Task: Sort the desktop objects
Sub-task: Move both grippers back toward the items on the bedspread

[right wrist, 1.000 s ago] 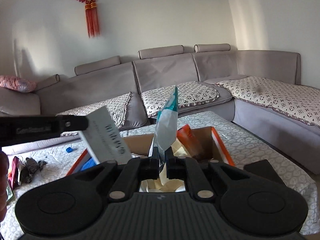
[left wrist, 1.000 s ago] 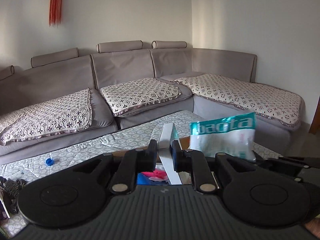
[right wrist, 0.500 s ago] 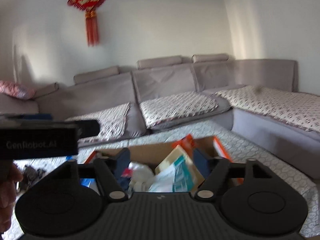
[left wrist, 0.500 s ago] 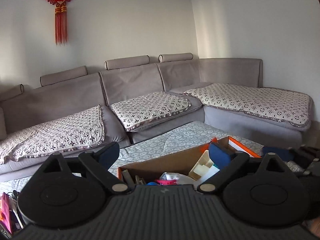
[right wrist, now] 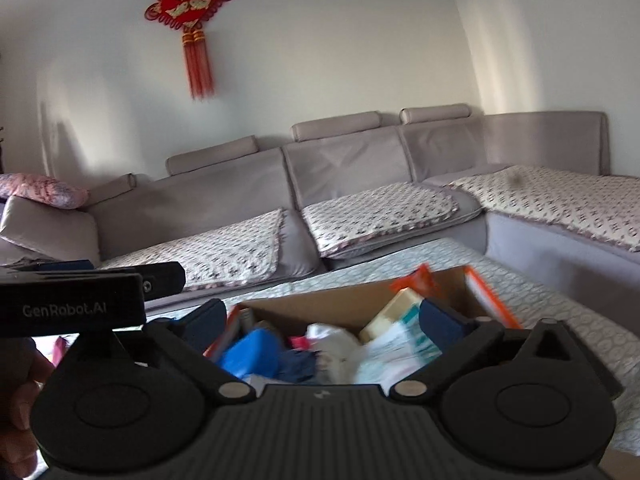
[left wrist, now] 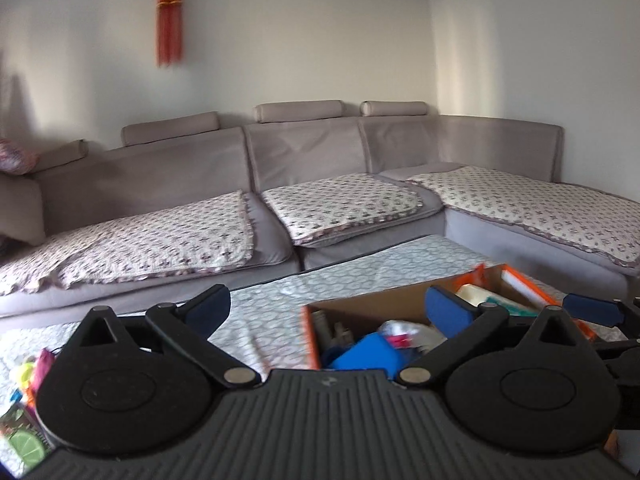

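While both tools hang over the patterned tablecloth [left wrist: 400, 264], neither has anything between its fingers. Left gripper [left wrist: 327, 312]: jaws spread wide, blue pads bare, positioned above the cloth at the left end of the cardboard box [left wrist: 372, 302]. Right gripper [right wrist: 320, 322]: jaws likewise spread wide, empty, directly over the box's open top.

Box condition: brown card walls with orange edging, standing on the table in front of the grey sectional sofa [right wrist: 344, 160]. Contents are heaped loosely. A blue object [right wrist: 250, 350] lies toward the left end; a crumpled white item [right wrist: 334, 340] sits near the middle; a cream-coloured block [right wrist: 394, 308] leans toward the back wall; a white and teal packet [right wrist: 404, 344] lies just beside the right gripper's right finger. The contents are motion-blurred, so finer identification is not possible.

In the right wrist view the left gripper's body shows at the left edge, with part of the person's left hand [right wrist: 22, 396] below it. Small colourful items [left wrist: 28, 372] lie on the cloth at the far left of the left wrist view, well apart from the box. A red knot ornament [right wrist: 190, 4] hangs on the wall.
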